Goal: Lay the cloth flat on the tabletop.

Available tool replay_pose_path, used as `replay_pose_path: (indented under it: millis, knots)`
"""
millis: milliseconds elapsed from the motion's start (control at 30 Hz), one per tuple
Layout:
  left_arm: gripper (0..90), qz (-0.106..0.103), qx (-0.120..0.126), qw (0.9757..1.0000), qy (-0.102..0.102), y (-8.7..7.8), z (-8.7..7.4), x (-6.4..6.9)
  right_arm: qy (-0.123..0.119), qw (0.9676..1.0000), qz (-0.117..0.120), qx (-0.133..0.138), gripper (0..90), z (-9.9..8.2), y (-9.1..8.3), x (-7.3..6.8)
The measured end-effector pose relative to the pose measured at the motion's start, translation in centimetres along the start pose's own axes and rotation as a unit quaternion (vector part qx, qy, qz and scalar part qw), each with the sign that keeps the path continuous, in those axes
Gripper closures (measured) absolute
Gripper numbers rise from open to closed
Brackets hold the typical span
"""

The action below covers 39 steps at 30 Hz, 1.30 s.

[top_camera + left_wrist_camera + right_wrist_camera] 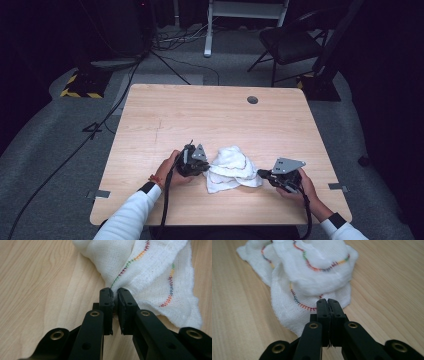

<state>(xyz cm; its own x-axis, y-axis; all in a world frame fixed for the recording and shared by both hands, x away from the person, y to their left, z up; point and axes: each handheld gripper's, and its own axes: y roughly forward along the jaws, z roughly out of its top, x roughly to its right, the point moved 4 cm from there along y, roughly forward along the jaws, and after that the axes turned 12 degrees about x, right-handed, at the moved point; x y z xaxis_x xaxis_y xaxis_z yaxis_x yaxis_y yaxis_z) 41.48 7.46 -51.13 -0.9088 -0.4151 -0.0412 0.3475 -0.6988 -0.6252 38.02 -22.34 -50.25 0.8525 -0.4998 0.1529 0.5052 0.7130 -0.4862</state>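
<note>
Two tongs are at work for me, one in each hand, and both are by one soft white cloth [230, 169].

My left tongs [114, 297] are black and hard, with flat pads. They are pinched tight on a bunched fold of the cloth, so the cloth fans out from the tips toward twelve and two o'clock in the left gripper view. My right tongs [327, 301] are squeezed closed too, pads pressed flat together. Their tips sit right at the near edge of the cloth, but I cannot tell if any cloth is caught between them.

In the high view the left tongs [204, 166] are at nine o'clock of the cloth and the right tongs [261, 173] at about four o'clock.

Up close the cloth [150, 272] is thin and woven like a net of tiny squares, with fuzzy edges. A wiggly line of rainbow stitches [319, 268] runs near its edge: red, orange, green, blue. It lies crumpled in a puffy heap, with lumps and folds.

That heap sits on the tabletop [210, 115], near the edge closest to me, about the middle. This tabletop is smooth, pale wood with long wavy grain lines. It has rounded corners and a small round grey hole [252, 99] at about one o'clock from the cloth, far off.
</note>
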Motion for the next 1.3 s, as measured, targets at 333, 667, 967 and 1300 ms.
replay_pose_path:
  millis: [333, 667, 967, 1300]
  knots:
    - [81.0, 0.015, -0.008, 0.9996, -0.023, -1.0, -1.1, -1.3, 0.026, 0.9987, -0.043, -0.008, 89.0, -0.8, -0.3, 2.6]
    - [63.6, 0.041, 0.001, 0.9977, -0.053, -2.0, -1.5, -1.6, 0.041, 0.9944, -0.092, -0.030, 88.7, -1.9, -0.7, 4.8]
    - [25.1, 0.002, 0.036, 0.9993, 0.005, -0.1, 1.8, 3.3, 0.046, 0.9945, -0.090, -0.026, 80.1, -1.9, -0.6, 4.8]
    - [21.0, -0.062, 0.028, 0.9965, 0.049, 3.0, 3.5, 7.4, 0.039, 0.9984, -0.038, -0.010, 55.8, -1.3, -1.0, 3.8]
